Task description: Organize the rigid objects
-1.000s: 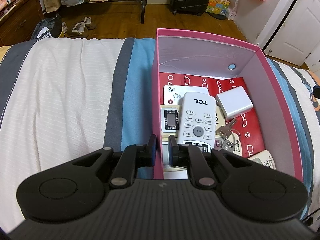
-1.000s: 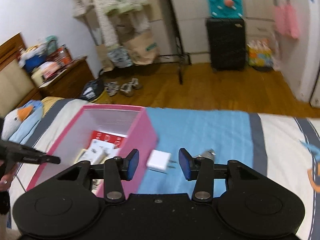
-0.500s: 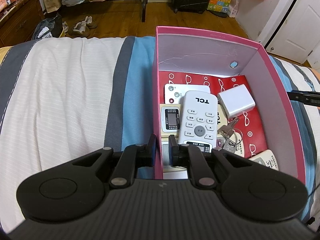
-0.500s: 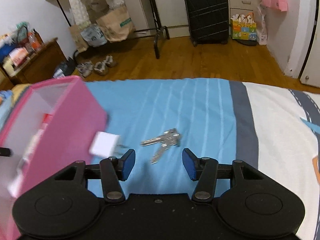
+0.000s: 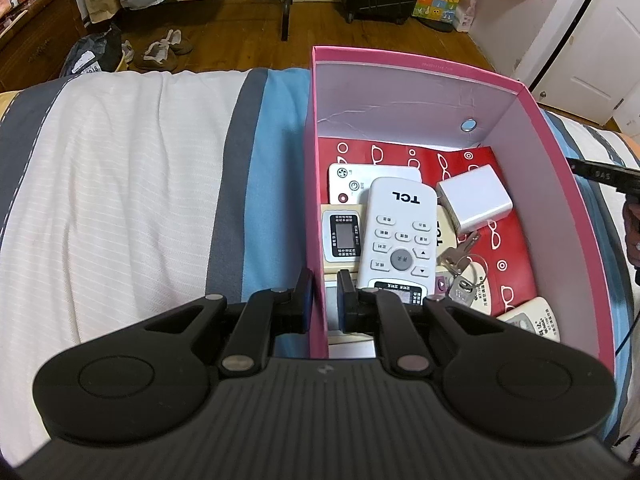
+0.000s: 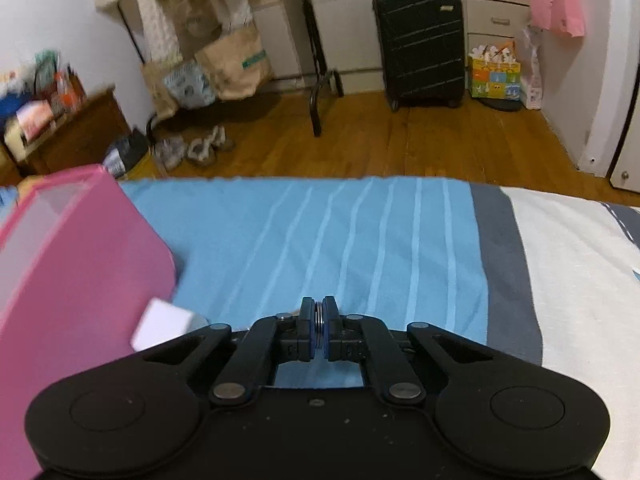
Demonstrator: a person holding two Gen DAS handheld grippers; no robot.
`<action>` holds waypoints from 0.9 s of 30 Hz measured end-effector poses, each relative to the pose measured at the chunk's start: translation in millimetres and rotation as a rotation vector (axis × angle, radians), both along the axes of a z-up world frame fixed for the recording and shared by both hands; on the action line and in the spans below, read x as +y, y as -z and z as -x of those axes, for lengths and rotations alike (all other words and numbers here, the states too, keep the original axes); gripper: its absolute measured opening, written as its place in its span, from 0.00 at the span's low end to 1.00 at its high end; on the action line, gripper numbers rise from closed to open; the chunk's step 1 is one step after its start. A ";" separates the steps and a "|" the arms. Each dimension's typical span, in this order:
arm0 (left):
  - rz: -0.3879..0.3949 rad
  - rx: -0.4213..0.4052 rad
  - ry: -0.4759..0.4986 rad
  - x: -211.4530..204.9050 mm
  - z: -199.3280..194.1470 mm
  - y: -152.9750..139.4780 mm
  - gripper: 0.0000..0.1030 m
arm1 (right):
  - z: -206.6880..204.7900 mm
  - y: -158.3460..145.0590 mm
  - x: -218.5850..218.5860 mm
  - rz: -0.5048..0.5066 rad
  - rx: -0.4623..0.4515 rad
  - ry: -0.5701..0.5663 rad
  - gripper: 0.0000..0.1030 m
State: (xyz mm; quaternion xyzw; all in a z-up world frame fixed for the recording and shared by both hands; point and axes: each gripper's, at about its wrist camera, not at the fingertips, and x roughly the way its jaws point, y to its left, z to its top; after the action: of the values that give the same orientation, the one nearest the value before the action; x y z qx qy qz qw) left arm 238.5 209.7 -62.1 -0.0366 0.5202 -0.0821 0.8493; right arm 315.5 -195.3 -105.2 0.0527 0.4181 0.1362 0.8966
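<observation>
Right gripper (image 6: 319,326) has just clenched on the key ring (image 6: 319,317), keys off the bedspread (image 6: 320,232). Left gripper (image 5: 325,294) clamps the pink box (image 5: 315,200) near-left wall. Box drop next.

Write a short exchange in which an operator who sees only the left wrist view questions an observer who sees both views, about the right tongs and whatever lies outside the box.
Operator: I can't see the right tongs' tips. What are they doing?
Observer: The right tongs have just closed, with a metal key ring pinched between the pads.
Operator: Is anything lying outside the box on that side?
Observer: Yes, a white charger lies on the blue bed cover beside the pink box. It is too blurred to tell if they touch.
</observation>
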 end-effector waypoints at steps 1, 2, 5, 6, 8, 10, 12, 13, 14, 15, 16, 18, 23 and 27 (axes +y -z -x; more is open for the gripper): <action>0.002 0.000 -0.001 0.2 -0.1 0.3 0.09 | 2.6 -3.6 0.0 -0.002 -0.012 0.000 0.06; 0.001 0.000 -0.001 0.0 -0.1 0.3 0.09 | 5.2 -6.6 0.6 -0.007 -0.022 -0.001 0.06; -0.001 -0.001 0.000 0.3 -0.1 0.2 0.09 | 13.9 -18.1 5.7 -0.019 -0.048 -0.013 0.06; -0.003 -0.001 0.000 0.4 -0.1 0.8 0.09 | 16.7 -22.2 8.8 -0.018 -0.059 -0.020 0.06; -0.003 0.000 0.000 0.5 -0.1 1.3 0.09 | 23.6 -31.2 14.6 -0.017 -0.082 -0.034 0.06; 0.000 0.001 -0.003 0.9 0.1 1.8 0.09 | 29.1 -40.0 20.0 -0.018 -0.100 -0.046 0.06; 0.002 0.001 -0.005 1.0 0.3 2.2 0.09 | 33.8 -48.5 24.4 -0.018 -0.119 -0.053 0.06; 0.002 0.001 -0.005 0.9 0.2 2.1 0.09 | 37.5 -53.4 26.8 -0.018 -0.130 -0.059 0.06; 0.002 0.000 -0.006 0.6 0.3 2.2 0.09 | 41.7 -58.8 28.8 -0.021 -0.143 -0.065 0.06; 0.001 0.000 -0.005 0.7 0.3 2.2 0.09 | 44.2 -64.4 31.2 -0.025 -0.156 -0.071 0.06; 0.001 0.000 -0.005 0.7 0.3 2.1 0.09 | 47.5 -70.3 33.2 -0.029 -0.169 -0.078 0.06; 0.002 0.000 -0.005 0.7 0.6 2.1 0.09 | 54.4 -83.2 38.3 -0.036 -0.198 -0.090 0.06; 0.002 0.000 -0.005 0.6 0.6 2.0 0.09 | 68.3 -109.9 55.7 -0.058 -0.262 -0.120 0.06; 0.007 -0.003 -0.005 0.6 1.7 1.3 0.09 | 76.9 -127.5 74.4 -0.084 -0.299 -0.169 0.06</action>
State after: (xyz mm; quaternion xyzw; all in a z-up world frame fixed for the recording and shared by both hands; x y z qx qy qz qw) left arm 236.8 210.3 -63.4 -0.0404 0.5186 -0.0820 0.8501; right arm 238.5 -120.9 22.3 0.0340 0.2772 0.2345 0.9311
